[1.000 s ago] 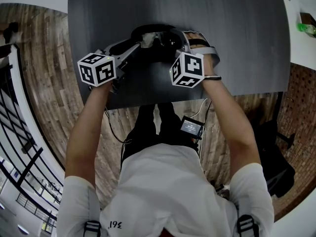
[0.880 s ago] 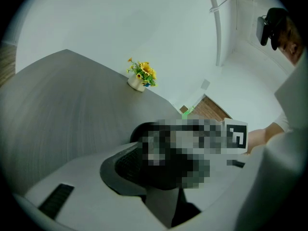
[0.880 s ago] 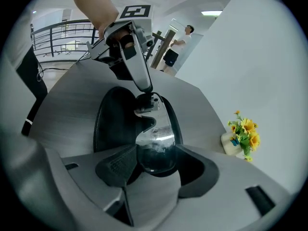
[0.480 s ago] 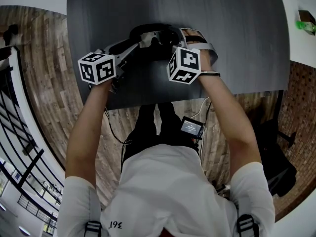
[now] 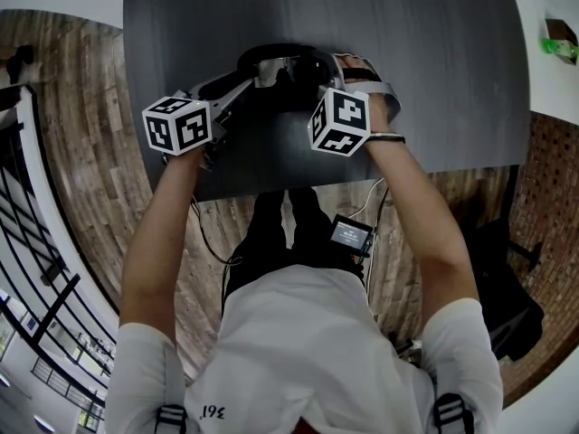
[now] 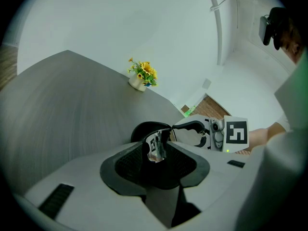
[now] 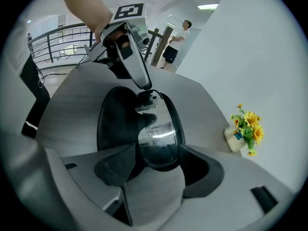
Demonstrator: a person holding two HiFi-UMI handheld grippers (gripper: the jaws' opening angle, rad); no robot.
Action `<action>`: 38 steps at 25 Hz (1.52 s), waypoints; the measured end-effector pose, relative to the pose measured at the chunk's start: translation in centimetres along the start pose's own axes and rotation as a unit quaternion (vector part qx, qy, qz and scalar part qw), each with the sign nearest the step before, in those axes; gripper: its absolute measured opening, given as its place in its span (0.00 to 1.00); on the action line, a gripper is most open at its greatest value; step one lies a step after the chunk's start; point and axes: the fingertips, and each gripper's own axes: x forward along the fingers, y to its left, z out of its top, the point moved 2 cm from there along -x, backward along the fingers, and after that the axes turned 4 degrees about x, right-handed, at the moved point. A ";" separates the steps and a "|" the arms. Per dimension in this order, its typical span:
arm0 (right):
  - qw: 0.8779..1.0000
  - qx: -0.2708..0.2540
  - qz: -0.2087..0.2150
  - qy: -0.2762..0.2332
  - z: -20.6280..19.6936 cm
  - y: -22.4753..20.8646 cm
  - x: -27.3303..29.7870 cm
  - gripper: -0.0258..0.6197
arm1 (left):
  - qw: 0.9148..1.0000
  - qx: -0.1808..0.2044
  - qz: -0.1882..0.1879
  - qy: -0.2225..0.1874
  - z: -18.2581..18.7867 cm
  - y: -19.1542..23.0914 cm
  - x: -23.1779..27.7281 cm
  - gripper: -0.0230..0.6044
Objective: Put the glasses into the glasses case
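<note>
A black glasses case [image 5: 264, 52] lies open on the dark table [image 5: 425, 70]. Clear-lens glasses [image 5: 286, 69] hang just over it, held from both ends. My left gripper [image 5: 251, 80] is shut on the left end of the frame [image 6: 156, 147]. My right gripper [image 7: 156, 160] has one lens [image 7: 161, 134] between its pads; its jaws are opening slightly while the pads still touch the rim. In the right gripper view the case [image 7: 113, 124] sits under the lens and the left gripper [image 7: 146, 86] pinches the far end. In the left gripper view the case [image 6: 144, 130] lies just beyond my jaws.
A small pot of yellow flowers [image 6: 140, 78] [image 7: 245, 131] stands further along the table. The table's near edge [image 5: 298, 186] runs just behind both grippers. A green item [image 5: 563, 51] lies on a white surface at the far right. A person [image 7: 175, 42] stands in the distance.
</note>
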 end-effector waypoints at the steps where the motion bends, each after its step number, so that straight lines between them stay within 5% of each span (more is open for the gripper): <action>1: 1.000 0.000 -0.001 0.000 0.0 0.0 -0.1 0.46 | 1.000 0.000 0.001 0.000 0.0 0.0 -0.1 0.30; 27: 0.998 0.054 -0.039 -0.015 -0.7 -0.6 -3.9 0.46 | 0.997 0.043 0.013 -0.059 2.3 -3.8 -3.1 0.29; 34: 0.992 0.106 -0.061 -0.039 -0.5 -0.9 -6.0 0.45 | 0.995 0.058 0.011 -0.085 2.7 -5.9 -4.3 0.13; 36: 0.990 0.113 -0.074 -0.045 -0.5 -1.0 -6.9 0.37 | 0.994 0.063 0.005 -0.087 2.6 -6.7 -4.6 0.10; 38: 0.989 0.113 -0.085 -0.044 -0.6 -1.1 -7.6 0.16 | 0.993 0.067 0.001 -0.092 2.7 -7.3 -4.9 0.09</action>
